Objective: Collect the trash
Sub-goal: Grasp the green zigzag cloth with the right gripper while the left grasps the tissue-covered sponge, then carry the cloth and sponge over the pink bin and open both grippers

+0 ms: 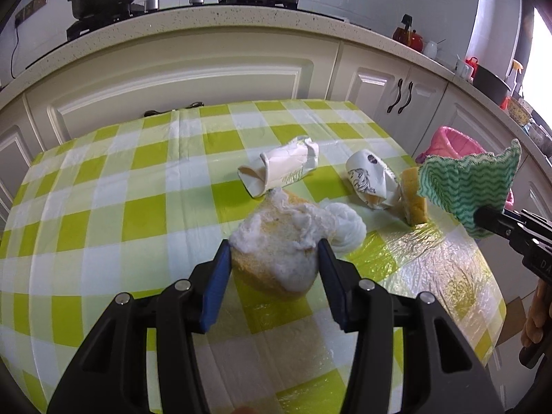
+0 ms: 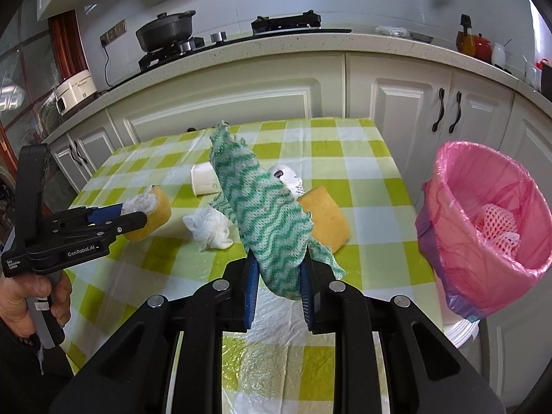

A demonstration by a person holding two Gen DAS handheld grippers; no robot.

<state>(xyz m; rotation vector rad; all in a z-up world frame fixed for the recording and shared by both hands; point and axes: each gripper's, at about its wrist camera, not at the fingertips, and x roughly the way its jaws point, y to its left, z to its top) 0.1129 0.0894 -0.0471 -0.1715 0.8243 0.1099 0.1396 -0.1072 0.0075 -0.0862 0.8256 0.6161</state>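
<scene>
Right tool pinches green cloth above tabletop; floppy end could snag the bin rim. Left tool clamps sponge; its tissue may drop. Cups remain farther back.

Both tongs are matte black with blue pads inside the fingers and round silver screws on the linkages. The left tongs carry white "GenRobot.AI" lettering; a bare hand shows beneath, on a grey handle.
</scene>
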